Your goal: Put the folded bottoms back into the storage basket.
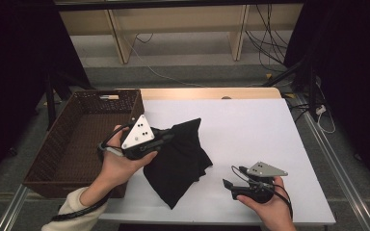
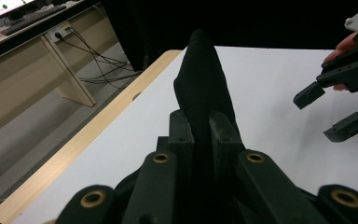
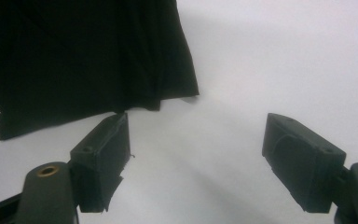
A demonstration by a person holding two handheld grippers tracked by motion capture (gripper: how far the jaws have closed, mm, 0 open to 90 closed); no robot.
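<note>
A black cloth (image 1: 180, 159) lies bunched on the white table top (image 1: 250, 130), partly lifted at its left side. My left gripper (image 1: 166, 138) is shut on a fold of that cloth; in the left gripper view the black cloth (image 2: 200, 79) rises between the two jaws, and my left gripper (image 2: 201, 128) pinches it. My right gripper (image 1: 231, 179) stands open just right of the cloth, low over the table, nothing between its jaws. In the right gripper view the cloth's edge (image 3: 88, 60) lies beyond my open right gripper (image 3: 198, 140). The right gripper (image 2: 331, 109) also shows in the left gripper view.
A brown woven basket (image 1: 67, 144) sits at the table's left edge, next to the left hand. The table's wooden far edge (image 1: 207, 93) borders the floor, where cables (image 1: 265, 33) and desk legs stand. Bare white surface spreads to the right.
</note>
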